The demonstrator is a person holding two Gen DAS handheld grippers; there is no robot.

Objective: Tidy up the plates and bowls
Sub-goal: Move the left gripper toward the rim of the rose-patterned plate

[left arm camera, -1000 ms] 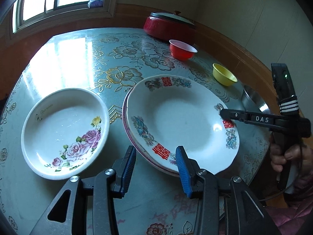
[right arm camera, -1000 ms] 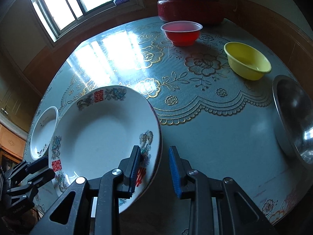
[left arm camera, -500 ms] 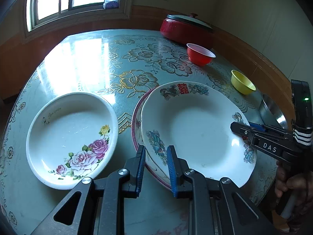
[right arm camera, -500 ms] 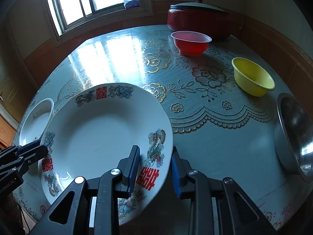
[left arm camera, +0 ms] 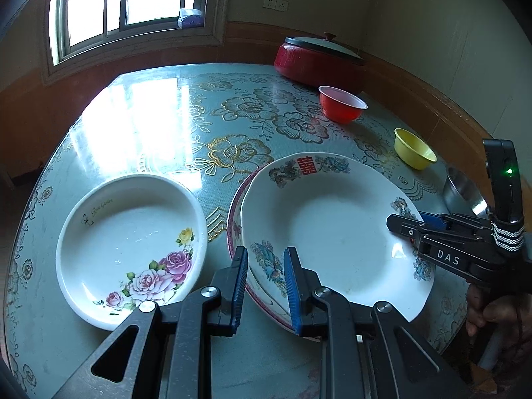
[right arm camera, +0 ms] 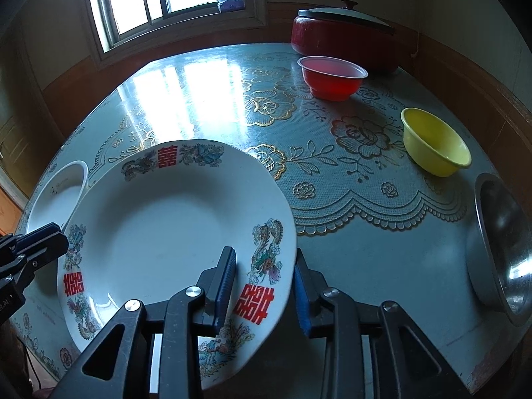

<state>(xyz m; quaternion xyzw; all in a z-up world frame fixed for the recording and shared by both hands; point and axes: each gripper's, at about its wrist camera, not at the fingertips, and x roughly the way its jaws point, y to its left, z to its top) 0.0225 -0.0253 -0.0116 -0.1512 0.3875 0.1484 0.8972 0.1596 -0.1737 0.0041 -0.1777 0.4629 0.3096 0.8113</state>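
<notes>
Two grippers meet on the dragon plate (left arm camera: 335,229), lower centre of both views. Left gripper (left arm camera: 266,286) has just been closing, its blue pads astride the near rims of this plate and the pink-rimmed plate (left arm camera: 234,229) beneath. Right gripper (right arm camera: 264,286) has just been easing wider, the rim between its pads; contact unclear. Rose plate (left arm camera: 129,246) sits lower left; red bowl (right arm camera: 332,76), yellow bowl (right arm camera: 435,146) and steel bowl (right arm camera: 502,246) at right.
</notes>
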